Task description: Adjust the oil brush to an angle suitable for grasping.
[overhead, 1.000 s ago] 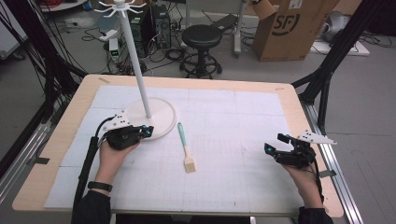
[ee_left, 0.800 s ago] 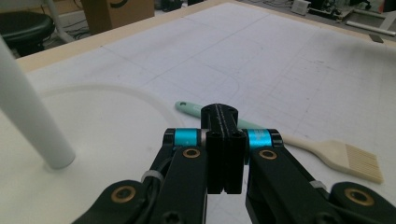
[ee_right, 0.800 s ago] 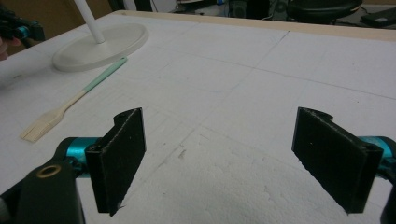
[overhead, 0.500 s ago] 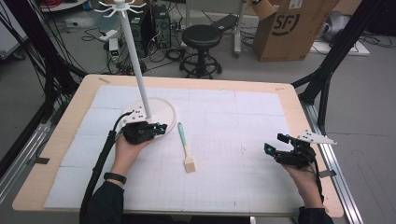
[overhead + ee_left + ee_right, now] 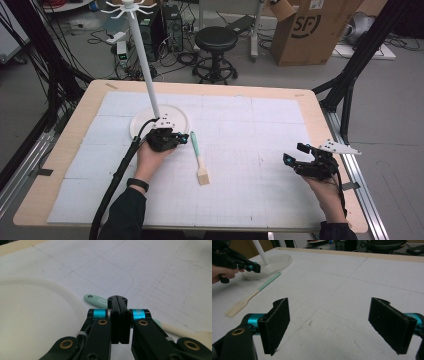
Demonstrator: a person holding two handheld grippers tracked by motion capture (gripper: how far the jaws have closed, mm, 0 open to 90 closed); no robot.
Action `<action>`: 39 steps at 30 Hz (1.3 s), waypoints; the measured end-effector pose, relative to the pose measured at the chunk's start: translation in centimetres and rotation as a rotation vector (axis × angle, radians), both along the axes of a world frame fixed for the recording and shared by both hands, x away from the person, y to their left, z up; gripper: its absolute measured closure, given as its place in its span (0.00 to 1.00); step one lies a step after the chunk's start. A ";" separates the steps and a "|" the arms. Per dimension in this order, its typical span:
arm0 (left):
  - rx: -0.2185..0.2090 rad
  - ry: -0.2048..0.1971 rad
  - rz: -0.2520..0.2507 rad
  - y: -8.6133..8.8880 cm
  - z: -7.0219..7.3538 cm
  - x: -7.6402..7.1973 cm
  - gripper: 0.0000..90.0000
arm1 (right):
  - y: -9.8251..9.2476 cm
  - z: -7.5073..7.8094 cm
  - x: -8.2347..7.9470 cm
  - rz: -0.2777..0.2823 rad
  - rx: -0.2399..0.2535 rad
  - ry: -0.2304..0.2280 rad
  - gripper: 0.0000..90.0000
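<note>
So the tabletop (image 5: 75, 130) is light wood with a white gridded mat (image 5: 250, 150) covering most of it. On the mat there's a white stand (image 5: 145, 65) with a round base, and a brush (image 5: 198, 156) with a mint handle lying just right of that base.

The spatula (image 5: 198, 155) has a mint-green handle and a pale, cream-coloured wooden blade. The stand (image 5: 159, 120) is white throughout: round base, pole and top hooks. The left gripper (image 5: 117, 300) is black with turquoise bands and brass-coloured pivot rings. The right gripper (image 5: 337, 322) has black jaw pads and turquoise bands. The table (image 5: 310, 100) is light wood, covered by a white mat (image 5: 250, 130) printed with a fine grey grid. The stool (image 5: 215, 40) is black. The cardboard box (image 5: 315, 30) is brown with dark lettering
</note>
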State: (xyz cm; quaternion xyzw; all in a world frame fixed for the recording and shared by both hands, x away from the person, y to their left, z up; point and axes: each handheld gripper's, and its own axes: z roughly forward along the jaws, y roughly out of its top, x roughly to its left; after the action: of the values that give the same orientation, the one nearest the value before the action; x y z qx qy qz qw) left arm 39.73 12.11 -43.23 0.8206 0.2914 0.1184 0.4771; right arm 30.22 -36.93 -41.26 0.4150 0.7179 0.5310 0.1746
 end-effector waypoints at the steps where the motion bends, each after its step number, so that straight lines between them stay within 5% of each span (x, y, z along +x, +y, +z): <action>1: 0.024 0.003 0.000 -0.6 0.0 0.2 1.00 | 0.0 0.0 0.0 0.001 -0.001 0.001 0.18; 21: 0.118 0.049 0.056 -2.9 -1.3 1.6 1.00 | -0.1 0.1 -0.1 0.004 0.006 0.002 0.18; 39: 0.132 0.052 -0.020 -7.8 -1.1 2.4 1.00 | -0.5 0.2 -0.2 0.000 0.013 -0.004 0.18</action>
State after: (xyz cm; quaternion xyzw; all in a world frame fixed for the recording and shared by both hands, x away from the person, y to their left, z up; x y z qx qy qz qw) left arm 42.15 4.34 -44.34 0.8560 0.2869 0.1113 0.4154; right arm 30.00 -37.42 -41.07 0.4150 0.7141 0.5365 0.1732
